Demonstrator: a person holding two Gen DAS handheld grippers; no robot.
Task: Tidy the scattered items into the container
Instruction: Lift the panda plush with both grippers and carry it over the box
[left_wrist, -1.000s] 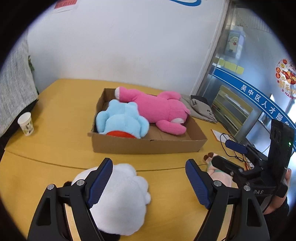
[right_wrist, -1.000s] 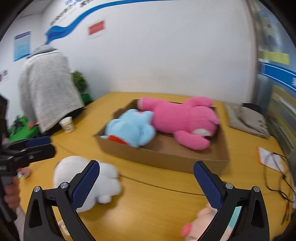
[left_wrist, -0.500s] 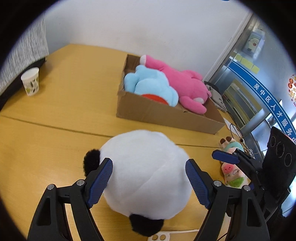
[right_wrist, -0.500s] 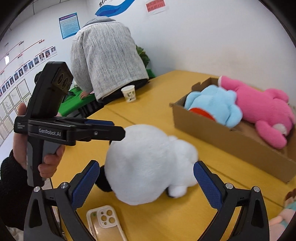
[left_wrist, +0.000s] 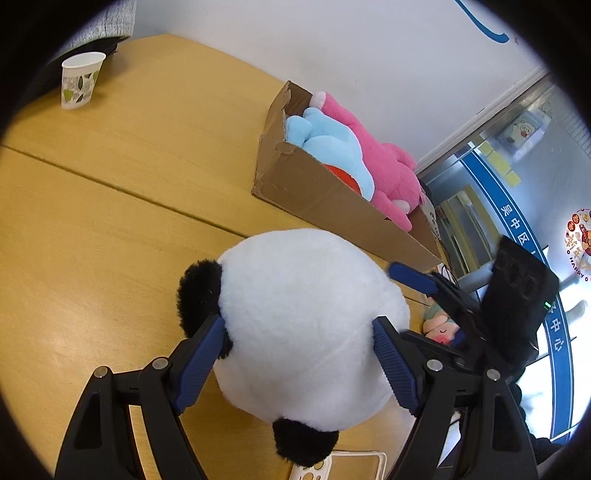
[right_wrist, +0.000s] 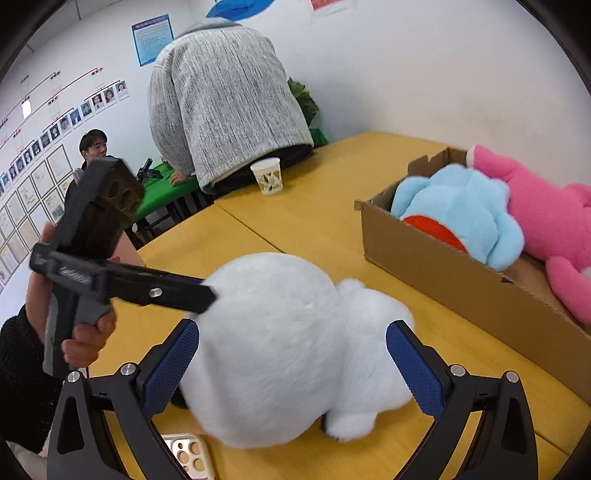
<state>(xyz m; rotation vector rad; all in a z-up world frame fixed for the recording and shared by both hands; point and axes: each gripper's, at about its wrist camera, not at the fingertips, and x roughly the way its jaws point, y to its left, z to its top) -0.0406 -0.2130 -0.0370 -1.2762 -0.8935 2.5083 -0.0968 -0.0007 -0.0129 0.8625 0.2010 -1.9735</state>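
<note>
A white plush panda (left_wrist: 306, 325) with black ears lies on the yellow table; it also shows in the right wrist view (right_wrist: 280, 343). My left gripper (left_wrist: 299, 362) is open with its blue pads on either side of the panda's head. My right gripper (right_wrist: 291, 362) is open and straddles the panda's body from the other side. The cardboard box (left_wrist: 325, 195) stands beyond, holding a blue plush (left_wrist: 328, 147) and a pink plush (left_wrist: 380, 162); the box also shows in the right wrist view (right_wrist: 461, 280). A small pink doll (left_wrist: 439, 325) lies on the table past the panda.
A paper cup (left_wrist: 79, 85) stands at the table's far left, also in the right wrist view (right_wrist: 266, 181). A phone case (right_wrist: 188, 458) lies by the panda at the near edge. A person in a grey jacket (right_wrist: 225, 96) leans at the table's far side.
Both grippers have moved in closer around the panda, which now fills the space between their pads. The views have swung left and lower.
</note>
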